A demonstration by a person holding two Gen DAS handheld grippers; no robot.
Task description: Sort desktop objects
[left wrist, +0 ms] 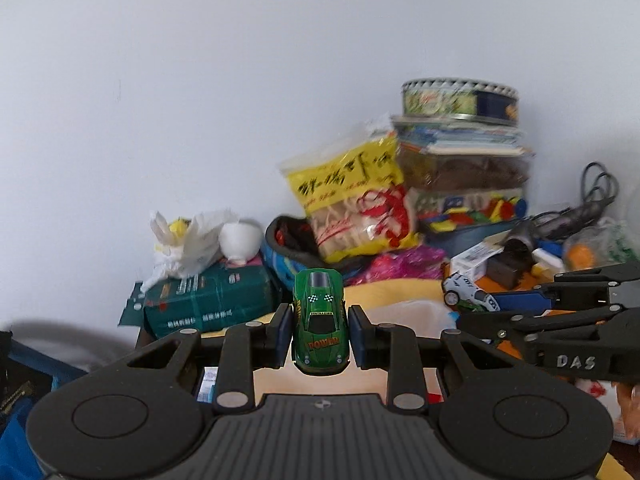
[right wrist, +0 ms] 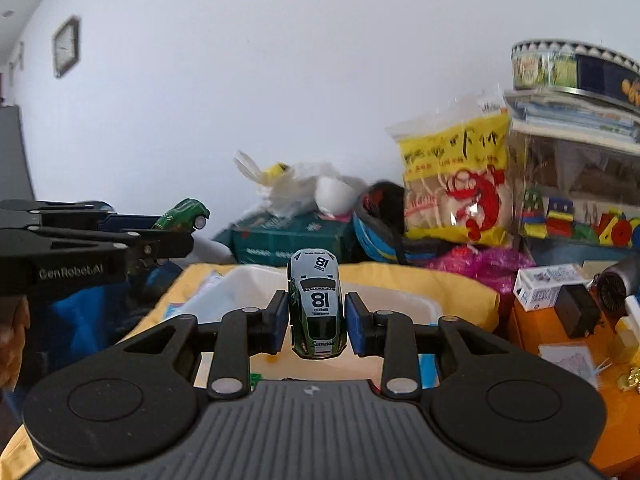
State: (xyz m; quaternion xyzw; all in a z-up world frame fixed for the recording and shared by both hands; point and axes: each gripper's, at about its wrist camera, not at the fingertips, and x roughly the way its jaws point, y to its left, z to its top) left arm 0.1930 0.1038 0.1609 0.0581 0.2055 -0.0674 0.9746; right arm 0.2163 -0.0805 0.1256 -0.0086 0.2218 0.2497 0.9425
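Observation:
A green toy car (left wrist: 319,322) points away from the camera, and my left gripper (left wrist: 319,334) is shut on its sides. The same green toy car (right wrist: 185,213) shows at the tip of the left gripper (right wrist: 172,226) in the right wrist view. My right gripper (right wrist: 317,322) is shut on a white and green toy car (right wrist: 318,305) marked 18. In the left wrist view that white toy car (left wrist: 470,294) sits at the end of the right gripper (left wrist: 486,300). Both cars are held in the air above a yellow cloth (right wrist: 460,286) with a white plastic container (right wrist: 256,284).
Along the white wall stand a green tissue pack (left wrist: 208,300), crumpled white bags (left wrist: 188,240), a yellow snack bag (left wrist: 352,196), a clear box of coloured blocks (left wrist: 472,200) topped by a round tin (left wrist: 460,100). Small boxes and a black adapter (right wrist: 576,312) lie on an orange surface (right wrist: 532,328) at right.

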